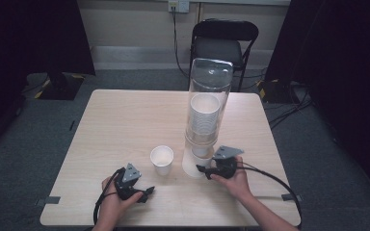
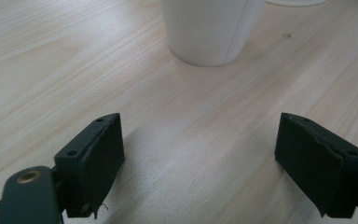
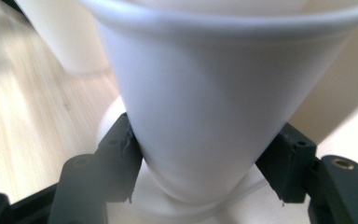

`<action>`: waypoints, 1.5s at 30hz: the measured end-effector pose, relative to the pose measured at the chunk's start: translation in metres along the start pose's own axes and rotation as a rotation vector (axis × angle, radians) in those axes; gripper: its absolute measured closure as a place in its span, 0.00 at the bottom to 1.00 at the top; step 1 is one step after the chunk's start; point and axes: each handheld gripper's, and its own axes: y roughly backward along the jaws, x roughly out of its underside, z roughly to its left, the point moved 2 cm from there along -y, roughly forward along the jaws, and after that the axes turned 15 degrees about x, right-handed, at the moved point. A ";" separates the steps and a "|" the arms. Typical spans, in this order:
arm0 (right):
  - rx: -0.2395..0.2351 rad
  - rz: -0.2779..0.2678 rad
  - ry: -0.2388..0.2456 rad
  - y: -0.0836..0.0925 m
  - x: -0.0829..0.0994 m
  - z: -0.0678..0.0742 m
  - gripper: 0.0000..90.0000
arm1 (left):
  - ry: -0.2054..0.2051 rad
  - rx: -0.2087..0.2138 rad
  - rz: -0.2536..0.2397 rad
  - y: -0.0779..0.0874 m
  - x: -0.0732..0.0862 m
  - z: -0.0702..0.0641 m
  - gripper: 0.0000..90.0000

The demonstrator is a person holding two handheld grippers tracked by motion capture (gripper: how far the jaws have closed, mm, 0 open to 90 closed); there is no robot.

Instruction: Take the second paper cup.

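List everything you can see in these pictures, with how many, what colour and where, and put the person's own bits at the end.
table: one, light wood, centre of the high view
cup dispenser: one, clear tube on a white base, right of the table's centre, holding a stack of white cups
dispenser's bottom cup: one, white, sticking out under the tube
loose cup: one, white, upright on the table left of the dispenser
chair: one, black, behind the table
left gripper: one, black, near edge, open, pointing at the loose cup
right gripper: one, black, jaws against the bottom cup's sides
hands: two, holding the grippers

cup (image 2: 209, 28) top cut off, chair (image 1: 225, 43) partly hidden
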 end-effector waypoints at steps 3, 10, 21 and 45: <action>-0.003 0.006 0.038 0.007 -0.012 -0.003 0.39 | -0.002 0.003 0.006 0.000 0.000 0.000 0.17; -0.012 0.034 0.067 0.017 0.000 -0.011 0.37 | -0.002 0.003 0.006 0.000 0.000 0.000 0.17; 0.036 0.066 0.057 0.044 0.025 -0.034 0.36 | -0.002 0.004 0.007 0.000 0.000 0.000 0.17; 0.108 0.105 -0.037 0.054 0.036 -0.064 0.19 | -0.002 0.005 0.004 0.000 0.000 0.000 0.17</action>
